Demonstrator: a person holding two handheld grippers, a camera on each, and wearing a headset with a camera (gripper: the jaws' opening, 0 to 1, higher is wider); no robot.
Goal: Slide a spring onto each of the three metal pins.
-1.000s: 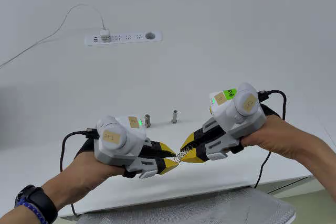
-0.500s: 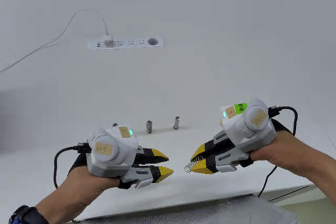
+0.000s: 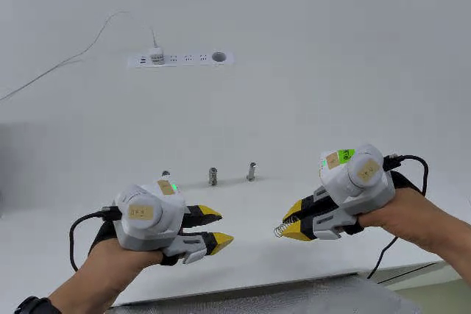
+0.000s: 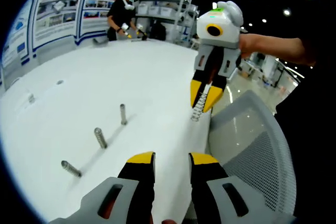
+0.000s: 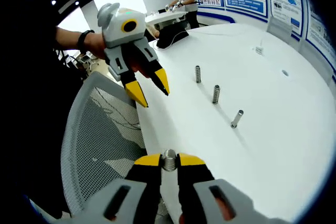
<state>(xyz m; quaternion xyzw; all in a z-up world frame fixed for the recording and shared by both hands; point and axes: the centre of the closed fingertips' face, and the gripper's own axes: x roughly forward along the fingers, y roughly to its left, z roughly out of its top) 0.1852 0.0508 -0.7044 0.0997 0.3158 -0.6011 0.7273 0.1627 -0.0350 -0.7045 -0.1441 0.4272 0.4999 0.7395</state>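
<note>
Three metal pins stand upright in one row on the white workbench [image 3: 309, 71]. All places below are given from the bare pin.

1. Bare pin [image 3: 252, 171]: the end of the row on the right gripper's side. It carries no coil.
2. Middle pin [image 3: 213, 176]: just beside the bare pin, to its left. It carries the first fitted spring [image 5: 216, 93].
3. Far pin [image 3: 165, 175]: beyond the middle pin from the bare pin. It carries the second fitted spring [image 5: 198, 73]. In the head view its foot is hidden behind the left gripper.
4. Right gripper [image 3: 292, 223]: nearer the person than the bare pin and to its right, close to the bench's front edge. The jaws are pinched on the loose spring.
5. Loose spring [image 3: 280, 230]: clamped at one end between the right gripper's yellow tips. The rest sticks out past them toward the left gripper, apart from the bare pin.
6. Left gripper [image 3: 223, 227]: nearer the person than the bare pin and to its left. The jaws are parted by a moderate gap with nothing between them.
7. Power strip [image 3: 180, 58]: well beyond the bare pin, away from the person. A white plug [image 3: 156, 54] is seated in it.
8. Grey mesh chair [image 3: 294, 295]: on the person's side of the bare pin, below the bench edge.
</note>
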